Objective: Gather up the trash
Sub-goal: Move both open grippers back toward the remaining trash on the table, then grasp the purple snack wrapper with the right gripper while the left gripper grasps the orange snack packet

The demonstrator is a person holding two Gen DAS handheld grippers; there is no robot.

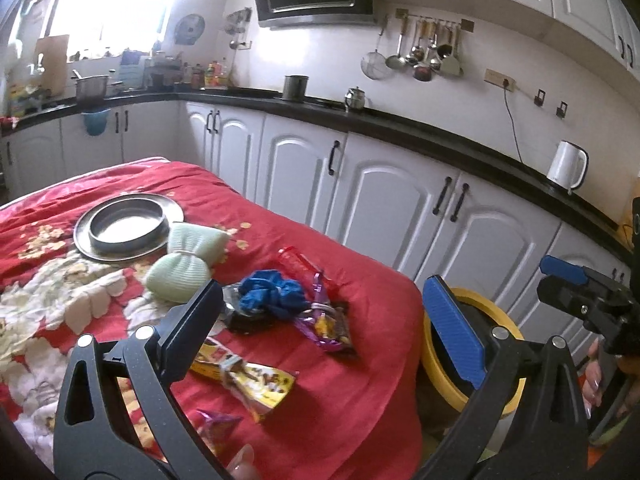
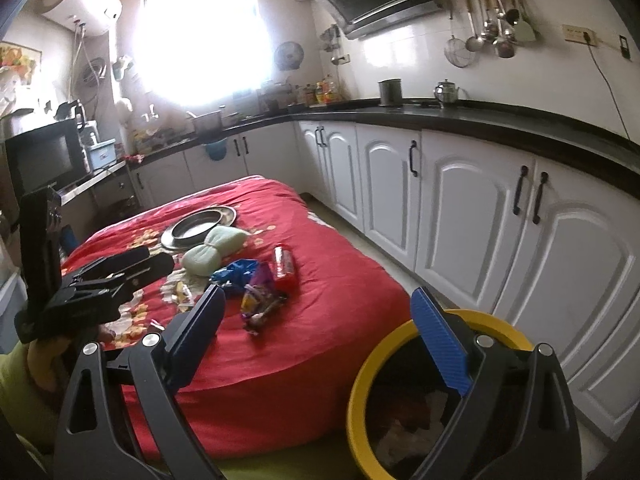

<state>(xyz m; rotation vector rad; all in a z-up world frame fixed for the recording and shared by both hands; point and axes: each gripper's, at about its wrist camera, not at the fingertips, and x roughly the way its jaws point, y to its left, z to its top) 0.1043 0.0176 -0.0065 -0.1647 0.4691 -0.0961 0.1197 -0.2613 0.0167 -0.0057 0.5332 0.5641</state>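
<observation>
Left wrist view looks over a table draped in a red floral cloth [image 1: 352,280], soft and wrinkled. The left gripper [image 1: 328,328] hangs above it with its fingers spread wide and nothing between them. Under the gap lies the trash: a crumpled blue plastic bag [image 1: 272,294] at 12 o'clock from the gripper's centre, touching a dark wrapper [image 1: 240,316] on its 8 o'clock side, with a glossy purple snack wrapper [image 1: 328,324] just beside it at 4 o'clock. A red packet [image 1: 298,260] lies beyond the blue bag. A yellow snack wrapper [image 1: 248,380] lies nearer, partly hidden behind the left finger, and a second small purple wrapper [image 1: 218,424] sits at 7 o'clock near the cloth's edge. Farther off, at 10 o'clock, a pale green knitted bundle [image 1: 188,264] tied at its waist leans against a round metal plate [image 1: 128,224] carrying a shallow grey dish.

Off the table's edge at 4 o'clock stands a yellow-rimmed bin [image 1: 440,384], largely masked by the blue ribbed pad of the right finger. The right gripper [image 1: 576,292] shows at the frame's 3 o'clock edge.

From the right wrist view, the right gripper [image 2: 320,340] is likewise released and empty, its right finger over the bin [image 2: 360,392], which holds crumpled scraps in a dark liner. White panelled cabinets [image 2: 460,208] under a black counter run along the far side.
</observation>
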